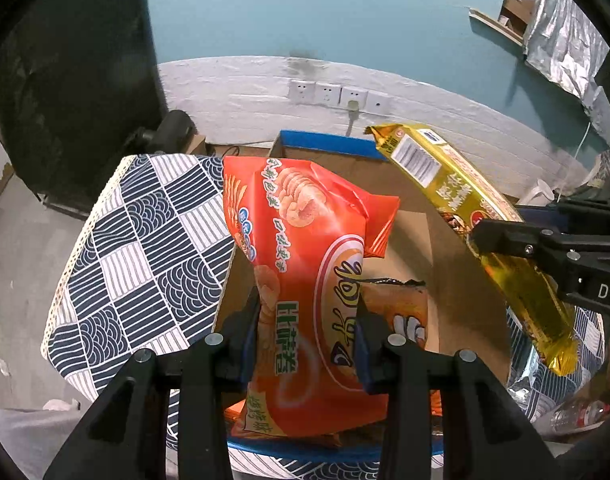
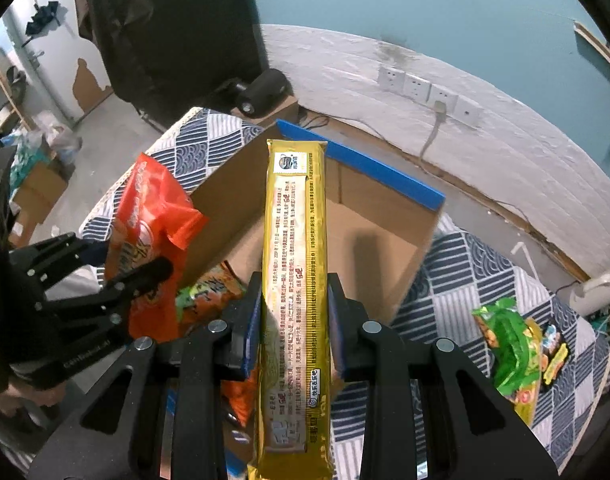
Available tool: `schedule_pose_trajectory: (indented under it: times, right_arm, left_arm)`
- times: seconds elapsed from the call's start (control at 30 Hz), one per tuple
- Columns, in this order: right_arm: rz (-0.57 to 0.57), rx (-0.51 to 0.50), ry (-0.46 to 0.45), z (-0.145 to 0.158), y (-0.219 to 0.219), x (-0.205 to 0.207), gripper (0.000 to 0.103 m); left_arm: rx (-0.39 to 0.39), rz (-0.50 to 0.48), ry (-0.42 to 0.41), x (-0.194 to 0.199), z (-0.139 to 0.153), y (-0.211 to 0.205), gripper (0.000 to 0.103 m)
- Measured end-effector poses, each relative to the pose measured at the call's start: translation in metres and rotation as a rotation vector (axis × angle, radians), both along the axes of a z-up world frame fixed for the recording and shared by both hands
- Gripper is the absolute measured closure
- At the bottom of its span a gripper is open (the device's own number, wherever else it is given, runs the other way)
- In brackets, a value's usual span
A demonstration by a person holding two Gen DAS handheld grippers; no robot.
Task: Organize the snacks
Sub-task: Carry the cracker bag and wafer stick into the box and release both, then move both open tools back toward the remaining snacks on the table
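My left gripper (image 1: 309, 320) is shut on an orange crisp bag (image 1: 305, 272), held upright over a cardboard box with a blue rim (image 1: 329, 144). My right gripper (image 2: 295, 312) is shut on a long yellow biscuit packet (image 2: 295, 240), which points out over the same box (image 2: 385, 176). In the left wrist view the yellow packet (image 1: 445, 184) slants across the right side with the right gripper (image 1: 501, 256) clamped on it. The right wrist view shows the orange bag (image 2: 153, 216) at the left in the left gripper (image 2: 125, 260). Another orange snack pack (image 2: 209, 292) lies inside the box.
The box stands on a blue-and-white patterned cloth (image 2: 465, 272). Green and yellow snack bags (image 2: 509, 344) lie on the cloth to the right. A plastic bottle (image 1: 577, 416) lies at the right edge. A white wall with sockets (image 1: 329, 94) runs behind, with a black device (image 2: 261, 92) beside it.
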State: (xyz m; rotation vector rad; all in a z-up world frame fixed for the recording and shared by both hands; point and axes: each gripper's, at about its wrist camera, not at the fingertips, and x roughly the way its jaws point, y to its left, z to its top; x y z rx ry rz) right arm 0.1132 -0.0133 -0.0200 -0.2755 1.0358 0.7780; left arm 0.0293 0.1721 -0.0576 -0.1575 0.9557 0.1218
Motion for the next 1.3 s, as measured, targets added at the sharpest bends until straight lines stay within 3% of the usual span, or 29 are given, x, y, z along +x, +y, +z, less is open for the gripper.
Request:
schedule_pose_trajectory:
  times: [0.13,0.2,0.4,0.67,0.8,1.3]
  right_arm:
    - [-0.008,0.022,-0.003,0.002,0.001,0.001,0.072]
    - [-0.013,0.024,-0.018,0.006,0.001,0.001,0.058]
    - [-0.034,0.024,-0.037,0.015,-0.008,0.001,0.058]
    - [-0.056,0.014,-0.065,0.019,-0.028,-0.001,0.057]
    - [-0.07,0.01,-0.072,0.02,-0.044,-0.002,0.05]
    - [-0.204,0.021,-0.08,0.019,-0.139,0.005,0.05]
  left_arm:
    - [-0.004,0.019,0.006,-0.001,-0.001,0.004,0.061]
    - [-0.007,0.029,0.004,-0.001,0.0,0.005,0.06]
    - [0.012,0.019,-0.013,-0.002,0.005,0.0,0.048]
    - [0.015,-0.025,-0.033,-0.003,0.014,-0.019,0.048]
    - [0.017,-0.046,-0.035,-0.003,0.016,-0.03,0.048]
    - [0.034,-0.17,-0.044,0.0,0.028,-0.095,0.047]
